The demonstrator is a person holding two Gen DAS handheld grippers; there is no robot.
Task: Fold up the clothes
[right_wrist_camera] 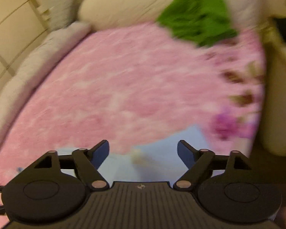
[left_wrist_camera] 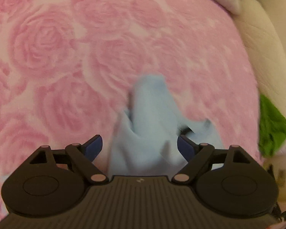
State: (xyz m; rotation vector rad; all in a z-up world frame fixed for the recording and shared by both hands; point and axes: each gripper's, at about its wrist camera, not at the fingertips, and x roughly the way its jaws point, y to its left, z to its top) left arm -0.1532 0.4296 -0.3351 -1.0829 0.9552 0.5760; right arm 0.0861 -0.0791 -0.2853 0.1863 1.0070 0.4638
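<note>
A light blue garment (left_wrist_camera: 152, 126) lies bunched on the pink rose-patterned blanket (left_wrist_camera: 66, 57). My left gripper (left_wrist_camera: 140, 145) is open, its blue-padded fingers (left_wrist_camera: 94, 147) spread on either side of the raised blue fold, not closed on it. In the right wrist view the same blue garment (right_wrist_camera: 162, 158) lies flat just below my right gripper (right_wrist_camera: 143, 150), which is open and empty above it. A green garment (right_wrist_camera: 198, 15) lies crumpled at the blanket's far edge; it also shows in the left wrist view (left_wrist_camera: 272, 129) at the right. The right wrist view is motion-blurred.
A cream cushion (right_wrist_camera: 133, 5) runs along the far side of the blanket (right_wrist_camera: 114, 85). A grey-white pillow (right_wrist_camera: 38, 51) lies along the left side, with pale drawers (right_wrist_camera: 7, 19) behind it. Purple and brown floral print (right_wrist_camera: 234, 118) marks the blanket's right part.
</note>
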